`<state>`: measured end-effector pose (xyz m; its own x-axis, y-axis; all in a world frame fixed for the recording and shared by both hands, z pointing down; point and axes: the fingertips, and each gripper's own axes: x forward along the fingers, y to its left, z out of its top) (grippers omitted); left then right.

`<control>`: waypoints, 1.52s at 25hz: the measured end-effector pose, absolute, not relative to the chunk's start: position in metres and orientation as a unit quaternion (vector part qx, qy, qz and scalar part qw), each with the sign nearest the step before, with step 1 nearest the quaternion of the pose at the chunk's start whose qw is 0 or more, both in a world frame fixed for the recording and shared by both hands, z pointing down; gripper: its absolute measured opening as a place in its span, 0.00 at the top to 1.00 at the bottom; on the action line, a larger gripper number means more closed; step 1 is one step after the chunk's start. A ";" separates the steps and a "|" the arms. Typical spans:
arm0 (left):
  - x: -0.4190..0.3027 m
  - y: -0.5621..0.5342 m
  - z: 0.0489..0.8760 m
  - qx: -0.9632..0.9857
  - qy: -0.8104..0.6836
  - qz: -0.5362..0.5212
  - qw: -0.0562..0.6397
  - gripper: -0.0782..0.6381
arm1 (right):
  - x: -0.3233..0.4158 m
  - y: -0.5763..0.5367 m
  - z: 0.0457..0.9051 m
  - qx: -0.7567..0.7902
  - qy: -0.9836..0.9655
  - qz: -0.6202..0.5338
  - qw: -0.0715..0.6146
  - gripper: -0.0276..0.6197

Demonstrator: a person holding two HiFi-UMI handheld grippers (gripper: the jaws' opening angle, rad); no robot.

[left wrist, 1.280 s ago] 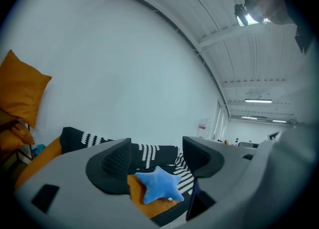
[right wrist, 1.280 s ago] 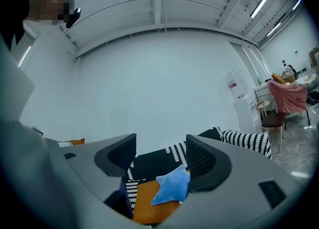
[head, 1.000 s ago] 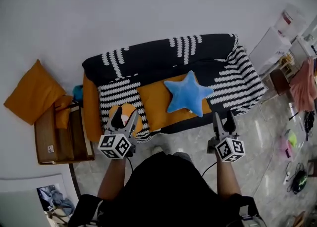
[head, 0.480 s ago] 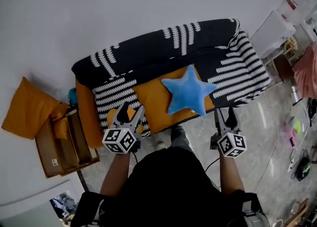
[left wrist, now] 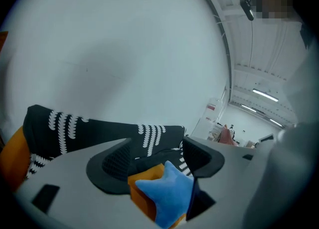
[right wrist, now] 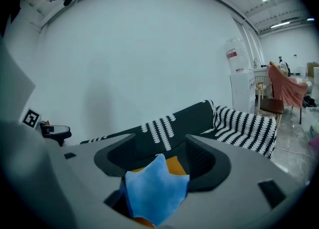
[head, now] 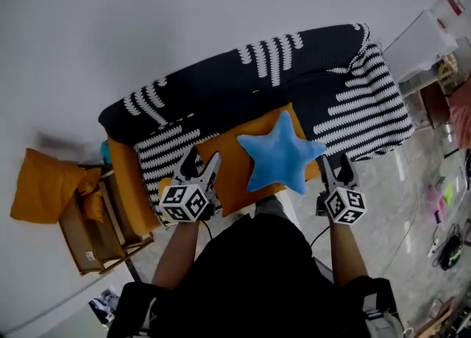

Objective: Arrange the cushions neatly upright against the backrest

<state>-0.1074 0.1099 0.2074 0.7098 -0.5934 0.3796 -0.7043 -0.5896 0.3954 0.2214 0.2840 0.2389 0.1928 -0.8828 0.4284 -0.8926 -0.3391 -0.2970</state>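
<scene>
Star-shaped blue plush cushion [head: 282, 151] lies flat atop a square orange fabric cushion [head: 232, 173] on the black, white-patterned sofa [head: 221, 93] seat in the head view. Left gripper view: left tongs [left wrist: 157, 147] spread, gripping nothing. Right gripper view: right tongs [right wrist: 160, 144] likewise spread.

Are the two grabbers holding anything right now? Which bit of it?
Nothing is held. The left gripper and the right gripper both stand open, and the blue star cushion lies ungripped on the orange cushion.
</scene>
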 end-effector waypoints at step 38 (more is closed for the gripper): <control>0.027 0.106 0.512 0.655 -0.344 0.150 0.656 0.46 | 0.256 0.246 0.492 0.711 -0.305 0.617 -0.143 0.43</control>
